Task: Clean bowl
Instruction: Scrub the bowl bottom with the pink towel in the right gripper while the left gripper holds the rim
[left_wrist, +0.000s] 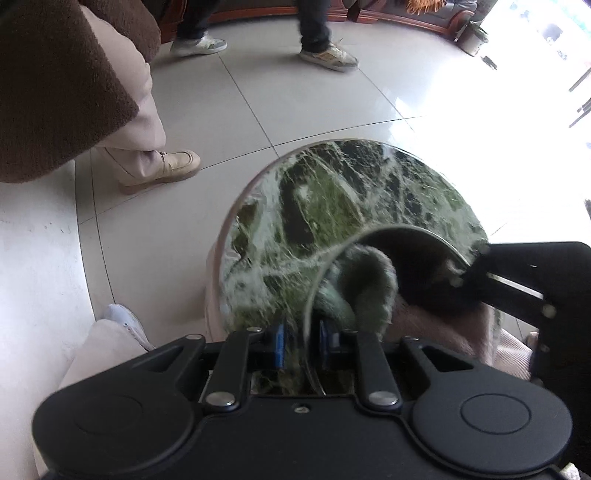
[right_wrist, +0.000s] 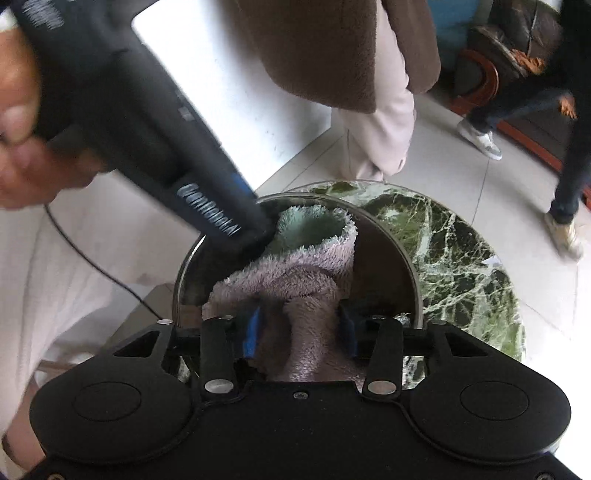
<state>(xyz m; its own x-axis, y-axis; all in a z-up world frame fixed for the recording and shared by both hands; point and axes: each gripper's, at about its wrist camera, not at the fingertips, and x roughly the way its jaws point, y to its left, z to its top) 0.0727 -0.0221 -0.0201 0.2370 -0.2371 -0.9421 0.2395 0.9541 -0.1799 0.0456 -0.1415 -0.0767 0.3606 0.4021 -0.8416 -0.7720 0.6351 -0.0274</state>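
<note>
Left claw (left_wrist: 302, 343) pinches bowl (right_wrist: 384, 258) rim on marble tabletop (left_wrist: 332, 192); right claw (right_wrist: 301, 325) clamps cloth (right_wrist: 295, 273) inside bowl (mid-wipe, likely): brace rim firmly, sweep cloth round wall

glossy metal bowl (right_wrist: 384, 258), fluffy pink cloth (right_wrist: 295, 280), polished green marble table (right_wrist: 461, 266), matt black gripper (right_wrist: 301, 328).

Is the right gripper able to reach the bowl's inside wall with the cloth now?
Probably yes: the right gripper holds the cloth already inside the bowl. The left gripper pinches the rim, leaving the interior mostly free.
</note>
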